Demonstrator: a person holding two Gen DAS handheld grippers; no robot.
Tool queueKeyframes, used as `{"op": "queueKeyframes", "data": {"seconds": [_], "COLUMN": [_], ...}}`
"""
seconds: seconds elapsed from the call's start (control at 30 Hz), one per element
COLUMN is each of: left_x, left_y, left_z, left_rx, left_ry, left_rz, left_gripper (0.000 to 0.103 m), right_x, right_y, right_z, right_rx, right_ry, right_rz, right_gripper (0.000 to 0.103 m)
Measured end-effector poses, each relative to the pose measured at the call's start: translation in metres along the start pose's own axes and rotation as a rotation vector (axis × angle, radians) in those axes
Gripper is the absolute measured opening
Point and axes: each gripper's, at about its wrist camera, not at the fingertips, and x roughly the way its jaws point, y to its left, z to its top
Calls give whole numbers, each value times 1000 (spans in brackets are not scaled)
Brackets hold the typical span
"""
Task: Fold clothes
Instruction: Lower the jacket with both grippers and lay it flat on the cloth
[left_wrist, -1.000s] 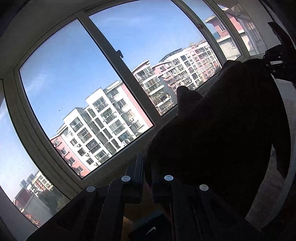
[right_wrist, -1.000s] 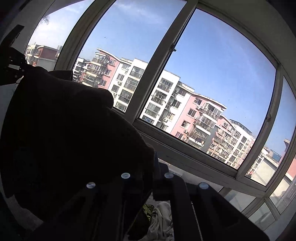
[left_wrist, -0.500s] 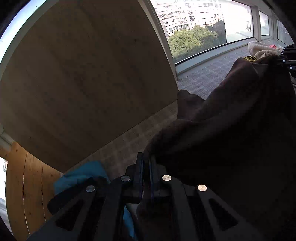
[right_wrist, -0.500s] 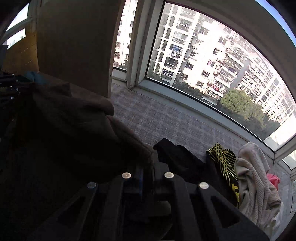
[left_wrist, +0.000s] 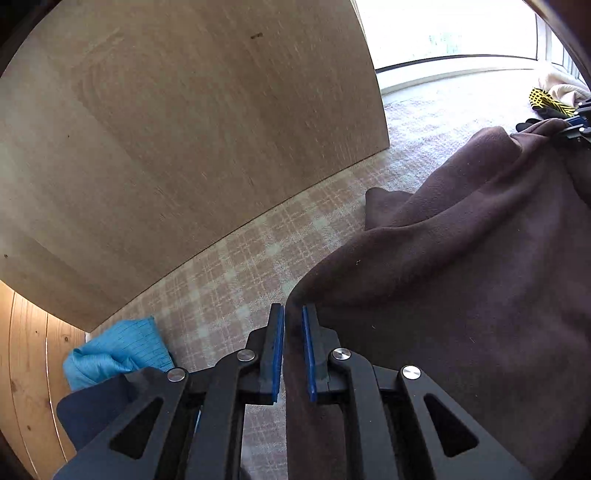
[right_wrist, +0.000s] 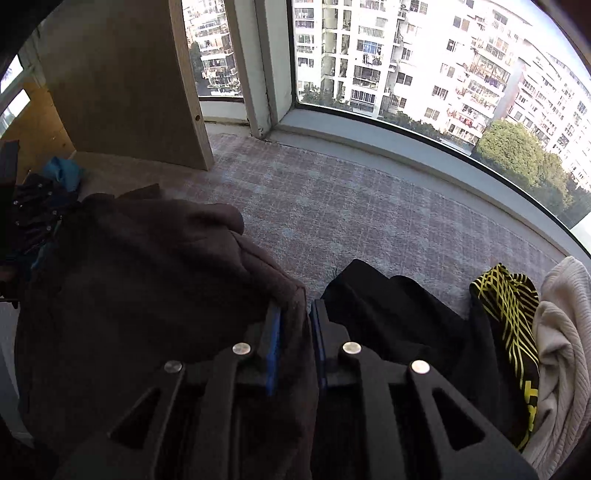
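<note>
Fleece (left_wrist: 461, 280) is hanging between my two grippers over the plaid mat (left_wrist: 236, 280); my left gripper (left_wrist: 293, 350) is pinching one brown edge, my right gripper (right_wrist: 295, 347) is clamping another. I am judging that the thick cloth may be slipping out of the narrow pads if I am pulling the edges apart too hard, or dropping bunched instead of flat. It may also be landing on the black pile (right_wrist: 399, 317) beside it. No containers are showing; the other clothes are lying loose on the mat

Garment (left_wrist: 461, 288) between both tongs (left_wrist: 293, 350)
</note>
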Motion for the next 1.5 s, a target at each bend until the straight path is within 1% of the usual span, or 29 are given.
{"op": "queueKeyframes", "data": {"seconds": [0.03,0.07,0.1,0.13,0.2,0.23,0.3,0.33,0.4,0.47,0.53,0.6,0.7,0.77,0.8,0.83,0.87,0.9,0.93,1.0,1.07,1.17,1.3,1.33,1.37,1.4,1.43,1.47,1.5], "left_x": [-2,-8,-11,-11,-22,-28,-40,-43,-48,-48,-45,-42,-40,-38,-37,-34,-31,-28,-27,-26,-33,-49,-58,-61,-63,-65,-67,-69,-72], "left_y": [2,6,9,18,33,38,44,44,41,37,32,28,19,13,10,7,5,3,5,10,19,32,38,39,41,42,44,45,47], "left_z": [-2,-5,-10,-17,-31,-39,-61,-73,-97,-117,-132,-144,-157,-164,-166,-167,-168,-169,-170,-170,-171,-169,-160,-158,-156,-154,-152,-149,-147], "left_rx": [-4,-7,-4,3,6,1,-20,-22,-17,13,25,21,32,40,43,50,58,63,52,13,-15,-47,-41,-40,-39,-37,-36,-35,-33], "left_ry": [4,6,12,13,12,14,30,43,70,105,136,162,189,195,199,202,205,208,211,216,200,162,135,129,122,115,109,102,96], "left_rz": [2,8,15,17,10,-1,-43,-62,-94,-71,-74,-93,-113,-129,-138,-139,-137,-127,-129,-149,-163,-149,-129,-124,-119,-113,-108,-103,-98], "left_gripper": [18,18,19,19,19,19,21,22,25,26,26,28,27,33,33,33,32,28,17,12,9,8,8,8,9,9,8,8,8], "right_x": [-13,-25,-34,-42,-52,-57,-62,-61,-53,-42,-35,-30,-16,-6,-5,-4,-4,-7,-10,-21,-34,-56,-80,-84,-86,-86,-84,-79,-72], "right_y": [-5,-10,-14,-16,-12,-6,15,27,47,62,72,80,90,92,89,87,85,82,79,70,56,33,19,17,18,20,25,31,40], "right_z": [-2,-5,-8,-14,-36,-51,-87,-103,-128,-144,-154,-160,-165,-168,-168,-168,-168,-167,-165,-163,-162,-159,-153,-152,-152,-154,-156,-159,-162], "right_rx": [25,47,67,85,121,138,163,165,175,189,197,190,138,111,117,123,125,123,121,125,144,179,188,197,213,232,250,266,268], "right_ry": [-20,-32,-38,-41,-25,-12,22,42,78,109,145,165,218,240,241,243,241,235,230,205,174,126,84,80,87,106,123,136,151], "right_rz": [37,47,34,21,22,31,58,72,64,50,37,4,-58,-73,-54,-34,-22,-18,-14,-28,-68,-124,-222,-221,-192,-161,-130,-96,-66], "right_gripper": [25,27,32,35,36,38,42,42,42,42,42,42,42,42,40,26,18,12,7,6,6,5,5,6,9,24,42,47,47]}}
